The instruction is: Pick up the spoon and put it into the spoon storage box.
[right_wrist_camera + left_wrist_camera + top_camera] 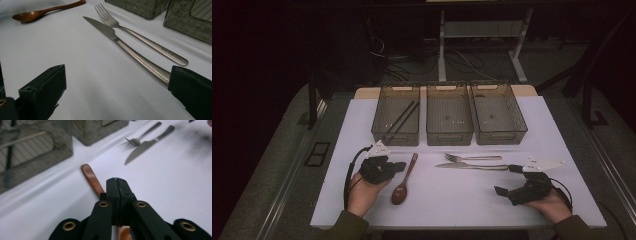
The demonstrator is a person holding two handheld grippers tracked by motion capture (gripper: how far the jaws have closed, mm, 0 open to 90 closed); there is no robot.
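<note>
Wooden spoon [404,179] on the white table [462,205], just beside the left gripper [399,166], jaws pressed together above its handle, bowl hidden beneath them. Right of the spoon, knife [471,166] and fork [472,158]; right gripper [507,180] gaping wide, one jaw covering the knife's handle end.

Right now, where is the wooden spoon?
In the high view the wooden spoon lies left of centre on the table, beside the left gripper, left of the fork and knife.
</note>
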